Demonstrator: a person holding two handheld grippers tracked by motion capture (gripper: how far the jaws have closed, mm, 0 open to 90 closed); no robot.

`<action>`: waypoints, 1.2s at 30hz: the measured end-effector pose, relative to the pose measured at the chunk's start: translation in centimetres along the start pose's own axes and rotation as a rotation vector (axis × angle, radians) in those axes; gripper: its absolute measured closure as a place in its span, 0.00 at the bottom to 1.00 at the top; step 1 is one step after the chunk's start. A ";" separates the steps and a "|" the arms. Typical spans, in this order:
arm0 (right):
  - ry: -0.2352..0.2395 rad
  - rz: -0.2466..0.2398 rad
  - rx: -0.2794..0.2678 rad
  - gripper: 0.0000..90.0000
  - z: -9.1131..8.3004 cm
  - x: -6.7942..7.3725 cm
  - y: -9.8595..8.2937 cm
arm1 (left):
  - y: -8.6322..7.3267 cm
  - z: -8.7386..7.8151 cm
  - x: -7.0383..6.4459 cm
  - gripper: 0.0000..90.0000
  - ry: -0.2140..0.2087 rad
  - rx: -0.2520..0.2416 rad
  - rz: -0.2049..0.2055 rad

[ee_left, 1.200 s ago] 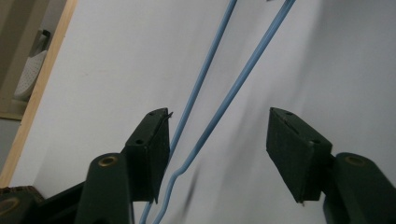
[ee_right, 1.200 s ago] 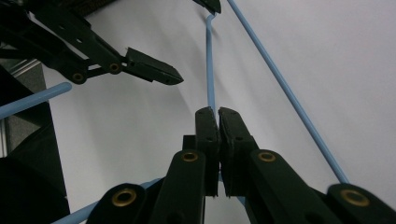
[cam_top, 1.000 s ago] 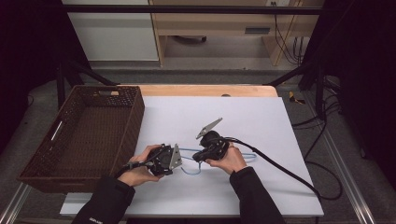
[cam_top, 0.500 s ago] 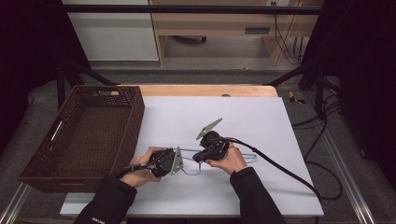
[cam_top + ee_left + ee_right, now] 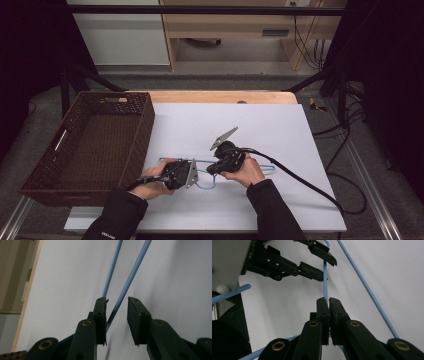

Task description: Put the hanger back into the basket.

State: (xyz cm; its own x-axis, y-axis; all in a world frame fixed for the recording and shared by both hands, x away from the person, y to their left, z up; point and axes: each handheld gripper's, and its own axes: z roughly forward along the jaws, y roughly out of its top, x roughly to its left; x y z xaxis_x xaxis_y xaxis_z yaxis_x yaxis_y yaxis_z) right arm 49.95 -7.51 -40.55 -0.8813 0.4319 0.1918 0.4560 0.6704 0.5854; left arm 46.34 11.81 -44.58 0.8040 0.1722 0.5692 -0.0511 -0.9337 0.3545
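Far left of the high view: brown wicker basket point(image 5: 85, 145), rectangular, handle slots in its near-left and far walls. Sits partly on the white table surface point(image 5: 270, 125), its left side hanging past the table's edge. I can make out nothing inside; weave of the floor visible across the bottom.

Just right of the basket, near the table's front: left gripper point(image 5: 192, 172) held low over the surface, grey plate facing right. Its own view has the jaws apart, with one thin blue rod of the wire hanger point(image 5: 130, 277) running up between the pads point(image 5: 100, 312), close against the left pad. A second rod runs beside it, outside the left jaw.

Centre: hanger point(image 5: 205, 184) lies flat on the white surface, blue wire, hook end curling toward the person between the two hands.

Right of centre: right gripper point(image 5: 212, 169), grey plate tilted upward, black cable trailing off to the right edge. Its view shows the jaws pressed together on a blue rod point(image 5: 325, 282); left gripper point(image 5: 328, 270) visible beyond, jaws spread around the same rod.
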 end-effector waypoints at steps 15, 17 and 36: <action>-0.001 0.004 0.004 0.97 0.0 0.1 0.0 | -0.1 0.1 -0.1 0.89 0.045 0.020 0.052; -0.012 -0.004 -0.006 0.96 -0.2 0.2 0.0 | 0.0 0.0 -0.1 0.90 0.040 0.015 0.052; -0.225 0.034 -0.271 0.76 -7.8 -0.8 -3.9 | 0.3 -1.2 0.0 0.97 0.069 -0.012 0.012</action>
State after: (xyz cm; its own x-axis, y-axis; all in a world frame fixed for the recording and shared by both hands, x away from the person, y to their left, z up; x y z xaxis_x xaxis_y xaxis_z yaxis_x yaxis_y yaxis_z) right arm 47.93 -15.16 -36.86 -0.8032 0.5932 0.0541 0.4085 0.4823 0.7749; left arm 45.60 11.94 -43.58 0.7602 0.1823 0.6236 -0.0685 -0.9320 0.3560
